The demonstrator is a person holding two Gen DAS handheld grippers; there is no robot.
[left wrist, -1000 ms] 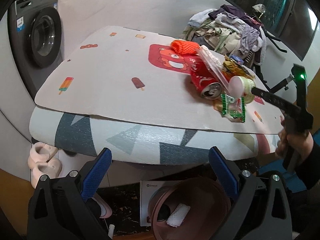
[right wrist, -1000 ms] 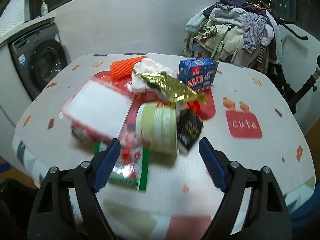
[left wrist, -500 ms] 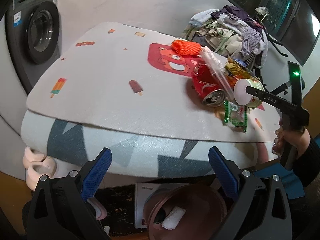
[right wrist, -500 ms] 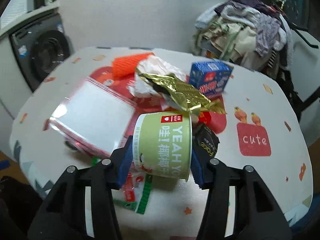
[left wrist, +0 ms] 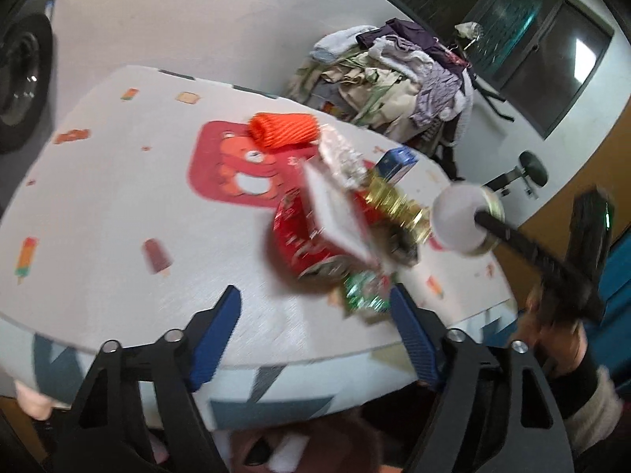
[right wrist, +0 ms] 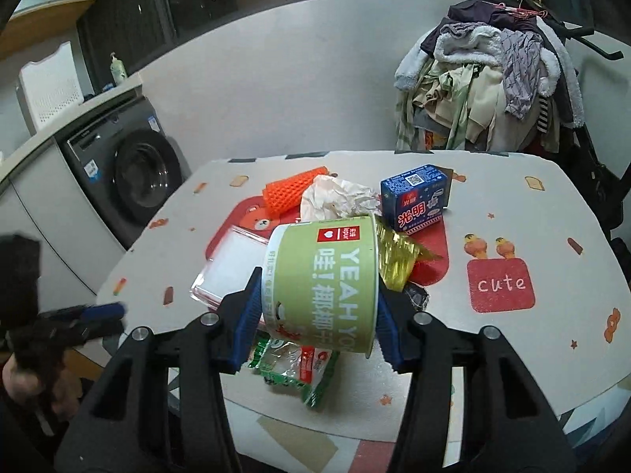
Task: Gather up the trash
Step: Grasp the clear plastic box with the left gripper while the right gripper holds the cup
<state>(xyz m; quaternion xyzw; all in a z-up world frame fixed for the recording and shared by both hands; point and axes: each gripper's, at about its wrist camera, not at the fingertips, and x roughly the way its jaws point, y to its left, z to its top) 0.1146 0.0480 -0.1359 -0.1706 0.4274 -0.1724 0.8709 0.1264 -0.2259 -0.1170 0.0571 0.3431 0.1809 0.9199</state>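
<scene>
Left gripper [left wrist: 313,329]: my jaws are closing with nothing between the blue pads; they hang over the near edge of the white printed table mat [left wrist: 118,205], pointed at the trash pile. Nearest to them lie the crushed red drink can [left wrist: 299,244] and the green-and-white plastic snack wrapper [left wrist: 364,289], both still on the mat, the view blurred

Right gripper [right wrist: 315,315]: my jaws are clamped on the pale green paper cup with white lettering [right wrist: 325,283], held on its side, clear of the mat and above the wrapper. Behind it sit the blue milk carton [right wrist: 416,199], the orange foam net sleeve [right wrist: 294,193] and crumpled white paper [right wrist: 339,197]

Step in hand, as I judge it: first piece lifted, not yet binned. Next: carry the cup to the brown round bin [left wrist: 315,441] below the table edge and release; left jaws must widen for the can
</scene>
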